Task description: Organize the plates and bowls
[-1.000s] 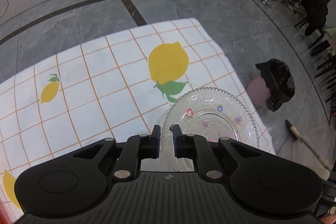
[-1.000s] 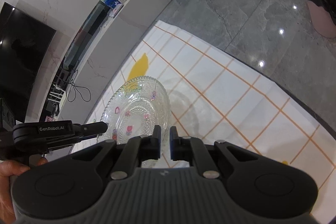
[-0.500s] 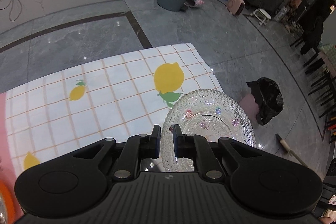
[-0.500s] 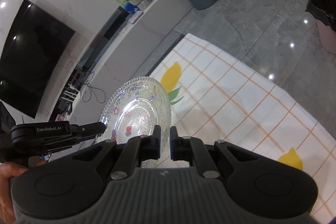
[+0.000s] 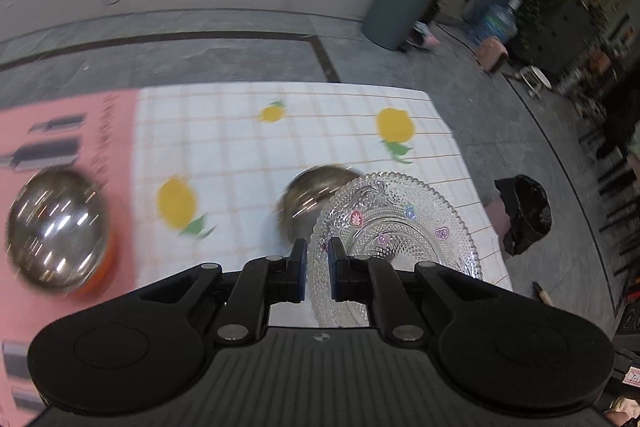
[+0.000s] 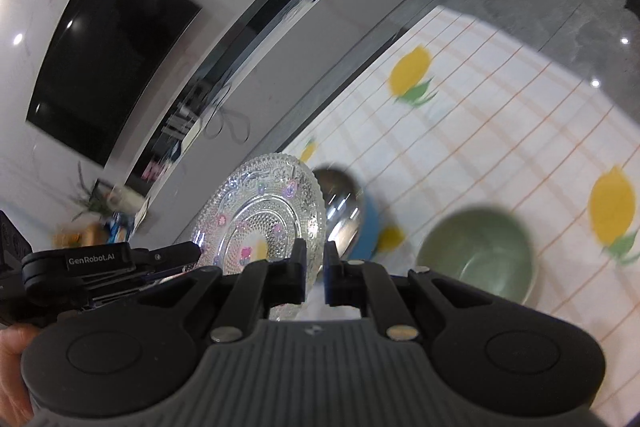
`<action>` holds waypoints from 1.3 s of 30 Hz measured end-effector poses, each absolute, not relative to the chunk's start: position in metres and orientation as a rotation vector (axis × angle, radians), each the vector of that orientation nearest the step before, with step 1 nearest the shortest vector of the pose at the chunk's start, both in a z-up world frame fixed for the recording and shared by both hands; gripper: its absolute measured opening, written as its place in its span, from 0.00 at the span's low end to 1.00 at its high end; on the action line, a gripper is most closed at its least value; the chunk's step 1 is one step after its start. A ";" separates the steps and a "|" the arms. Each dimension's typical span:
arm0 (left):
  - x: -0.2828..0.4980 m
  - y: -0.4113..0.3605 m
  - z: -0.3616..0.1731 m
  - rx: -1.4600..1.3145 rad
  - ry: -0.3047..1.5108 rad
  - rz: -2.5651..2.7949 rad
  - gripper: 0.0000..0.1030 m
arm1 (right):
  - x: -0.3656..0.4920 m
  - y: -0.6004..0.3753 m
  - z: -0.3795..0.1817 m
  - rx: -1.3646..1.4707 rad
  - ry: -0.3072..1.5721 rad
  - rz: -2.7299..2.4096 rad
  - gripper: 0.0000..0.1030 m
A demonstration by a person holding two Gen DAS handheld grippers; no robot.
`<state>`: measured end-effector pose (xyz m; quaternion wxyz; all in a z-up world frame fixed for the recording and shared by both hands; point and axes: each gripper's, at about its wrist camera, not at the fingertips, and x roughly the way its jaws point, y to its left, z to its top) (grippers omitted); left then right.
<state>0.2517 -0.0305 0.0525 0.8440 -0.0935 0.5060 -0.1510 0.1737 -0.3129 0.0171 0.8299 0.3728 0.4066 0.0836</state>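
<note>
Both hand-held grippers pinch the same glass plate [image 5: 394,227]: my left hand-held gripper [image 5: 317,259] has its jaws nearly shut on the plate's near-left rim, and my right hand-held gripper [image 6: 315,261] is clamped just as tightly on the opposite rim. I judge the two-sided grip is there because the plate is wide, thin and slippery, and one pinch at the edge would let it swing. It hangs tilted in the air above the right end of the counter [image 5: 248,147], touching nothing else. Below it, partly hidden, sits a steel bowl [image 5: 308,199] in a blue holder; a green bowl [image 6: 478,255] stands just beside that one, and another steel bowl [image 5: 56,227] rests on the pink mat [image 5: 72,131] at the counter's left end. The scene is blurred, so finer detail escapes me.
</note>
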 end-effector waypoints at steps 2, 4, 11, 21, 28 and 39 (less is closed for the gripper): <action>0.236 -0.010 0.050 -0.228 1.066 -0.291 0.11 | 0.165 -0.296 0.017 0.775 0.879 0.204 0.06; 0.220 0.009 0.046 -0.252 1.063 -0.268 0.11 | 0.158 -0.280 0.015 0.761 0.900 0.227 0.06; 0.167 0.072 0.022 -0.367 1.063 -0.185 0.11 | 0.133 -0.228 0.005 0.698 0.970 0.304 0.06; 0.103 0.140 -0.019 -0.534 1.068 -0.066 0.11 | 0.112 -0.166 -0.021 0.588 1.080 0.400 0.06; 0.077 0.158 -0.047 -0.591 1.095 -0.021 0.11 | 0.101 -0.141 -0.036 0.507 1.124 0.423 0.06; 0.068 0.161 -0.059 -0.579 1.104 0.004 0.11 | 0.104 -0.129 -0.054 0.446 1.152 0.417 0.07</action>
